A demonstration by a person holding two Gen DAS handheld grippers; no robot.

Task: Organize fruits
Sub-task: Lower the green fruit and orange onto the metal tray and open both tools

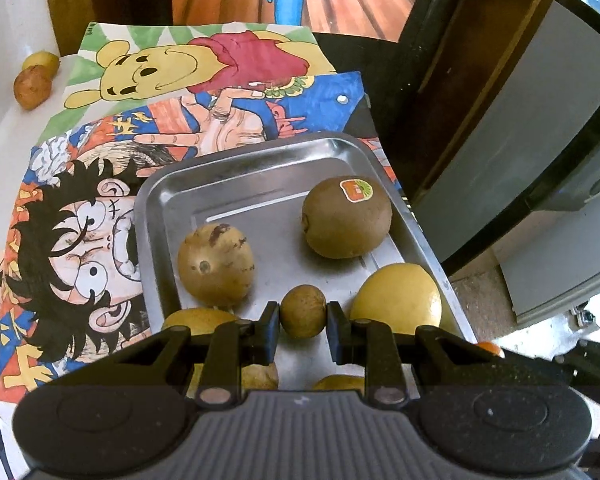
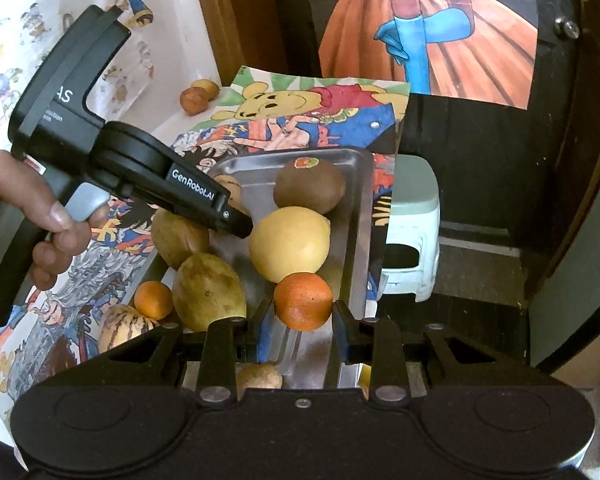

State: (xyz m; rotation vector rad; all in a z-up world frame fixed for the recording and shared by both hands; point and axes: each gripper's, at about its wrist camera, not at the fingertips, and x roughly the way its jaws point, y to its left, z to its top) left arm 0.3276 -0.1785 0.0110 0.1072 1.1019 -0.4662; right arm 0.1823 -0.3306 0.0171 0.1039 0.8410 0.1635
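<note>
My left gripper [image 1: 303, 318] is shut on a small brown fruit [image 1: 303, 311] just above the steel tray [image 1: 236, 184]. The tray holds a kiwi with a sticker [image 1: 346, 218], a spotted brown fruit [image 1: 216, 265] and a yellow citrus [image 1: 396, 296]. My right gripper [image 2: 303, 312] is shut on an orange [image 2: 303, 300] over the tray's near end [image 2: 358, 216]. In the right wrist view the left gripper [image 2: 236, 222] reaches over the tray, with the kiwi [image 2: 309, 186], the yellow citrus [image 2: 290, 244], a green-yellow fruit [image 2: 208, 291] and a small orange [image 2: 153, 300].
Two small brown fruits [image 1: 36, 78] lie on the white surface at the far left; they also show in the right wrist view [image 2: 198, 96]. Cartoon posters [image 1: 112, 160] cover the table. A pale green stool [image 2: 410, 232] stands right of the table. A striped fruit [image 2: 126, 326] lies near left.
</note>
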